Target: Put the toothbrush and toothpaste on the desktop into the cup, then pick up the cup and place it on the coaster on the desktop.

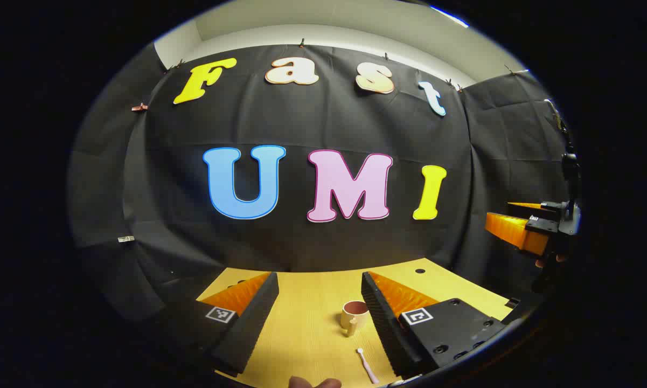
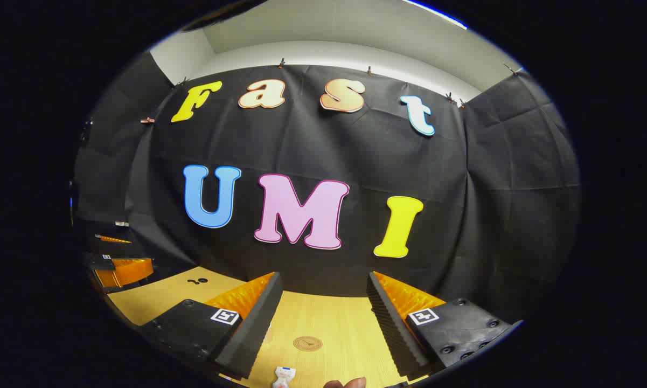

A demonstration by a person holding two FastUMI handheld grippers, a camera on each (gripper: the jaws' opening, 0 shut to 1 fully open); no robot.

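Note:
In the left gripper view a small cream cup (image 1: 353, 316) with a handle stands upright on the wooden desktop (image 1: 307, 302), just left of my left gripper's right finger. A pink toothbrush (image 1: 367, 365) lies on the desk nearer than the cup. My left gripper (image 1: 319, 284) hangs open above the desk, holding nothing. In the right gripper view a round tan coaster (image 2: 307, 343) lies flat on the desktop between the fingers of my open right gripper (image 2: 323, 288). A white toothpaste tube (image 2: 283, 376) lies at the bottom edge, nearer than the coaster. The right gripper (image 1: 517, 223) also appears far right in the left gripper view.
The black cloth wall closes the desk's far side and both flanks. A small round hole (image 1: 419, 270) marks the desktop far right in the left gripper view. The left gripper (image 2: 116, 258) hovers at the far left of the right gripper view. A fingertip (image 2: 347, 382) shows at the bottom edge.

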